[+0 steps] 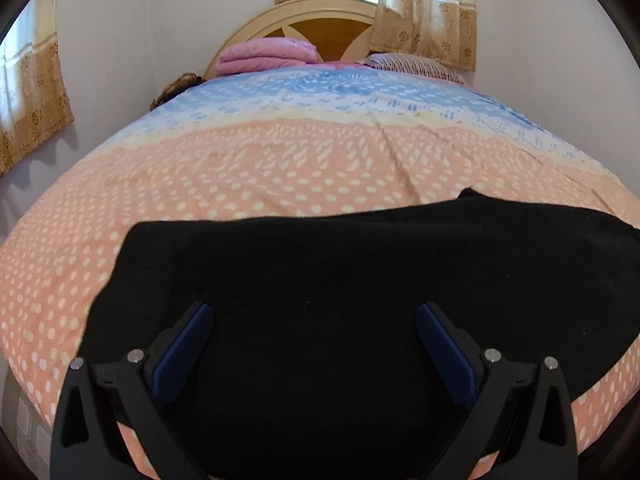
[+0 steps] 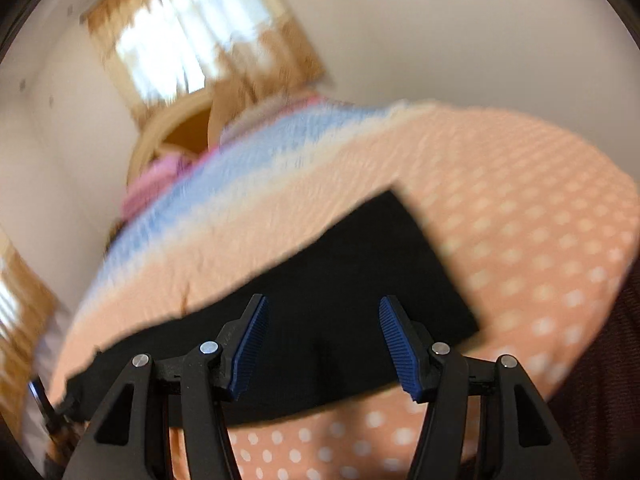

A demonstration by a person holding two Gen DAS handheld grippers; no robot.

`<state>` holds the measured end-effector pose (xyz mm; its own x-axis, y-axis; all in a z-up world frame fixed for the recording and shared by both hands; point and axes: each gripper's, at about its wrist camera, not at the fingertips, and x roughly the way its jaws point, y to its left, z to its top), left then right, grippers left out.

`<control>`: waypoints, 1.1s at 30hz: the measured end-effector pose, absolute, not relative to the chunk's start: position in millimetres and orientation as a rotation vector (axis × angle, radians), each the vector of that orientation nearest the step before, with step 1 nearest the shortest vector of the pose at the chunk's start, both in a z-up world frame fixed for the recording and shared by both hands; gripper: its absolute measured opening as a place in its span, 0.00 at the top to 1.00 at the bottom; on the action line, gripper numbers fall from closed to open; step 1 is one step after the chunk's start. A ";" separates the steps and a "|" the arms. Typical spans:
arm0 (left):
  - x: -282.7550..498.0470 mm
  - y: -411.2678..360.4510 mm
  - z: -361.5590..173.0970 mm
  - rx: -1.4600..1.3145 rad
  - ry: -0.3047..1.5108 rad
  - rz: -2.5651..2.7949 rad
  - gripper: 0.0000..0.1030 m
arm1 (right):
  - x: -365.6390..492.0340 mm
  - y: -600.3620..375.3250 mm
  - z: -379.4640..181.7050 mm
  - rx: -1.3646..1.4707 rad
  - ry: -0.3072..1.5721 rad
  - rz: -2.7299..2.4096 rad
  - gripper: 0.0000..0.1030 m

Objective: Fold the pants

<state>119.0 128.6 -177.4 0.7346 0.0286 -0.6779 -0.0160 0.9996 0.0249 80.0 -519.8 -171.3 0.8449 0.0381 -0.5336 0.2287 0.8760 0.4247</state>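
Observation:
The black pants (image 1: 340, 280) lie flat on the bed, folded into a long band across its near end. My left gripper (image 1: 314, 316) hovers open over the pants near their left end, blue pads wide apart, holding nothing. In the blurred, tilted right wrist view the pants (image 2: 360, 264) run from lower left to a squared end at upper right. My right gripper (image 2: 322, 312) is open above them, empty.
The bed has a peach dotted and blue patterned cover (image 1: 280, 168). A folded pink blanket (image 1: 264, 56) and a striped pillow (image 1: 412, 65) lie by the wooden headboard (image 1: 320, 24). Curtained windows stand behind and to the left. A dark object (image 2: 44, 404) shows at the bed's left edge.

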 end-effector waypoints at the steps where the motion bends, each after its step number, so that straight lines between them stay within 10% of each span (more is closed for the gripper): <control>1: 117.9 129.5 -175.5 0.034 0.739 0.037 0.00 | 74.3 -527.9 -167.3 0.523 0.541 -0.111 0.42; 13: 113.0 181.9 -184.1 -0.006 0.714 0.165 0.00 | 62.9 -571.1 -185.3 0.621 0.590 -0.184 0.46; 33: 112.7 191.9 -186.5 -0.044 0.675 0.148 0.00 | 64.8 -567.0 -197.0 0.619 0.536 -0.136 0.85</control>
<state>112.7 191.9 -186.5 0.7704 0.1225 -0.6257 -0.1508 0.9885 0.0080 64.8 -567.0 -197.0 0.8559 0.0356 -0.5159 0.2773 0.8105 0.5159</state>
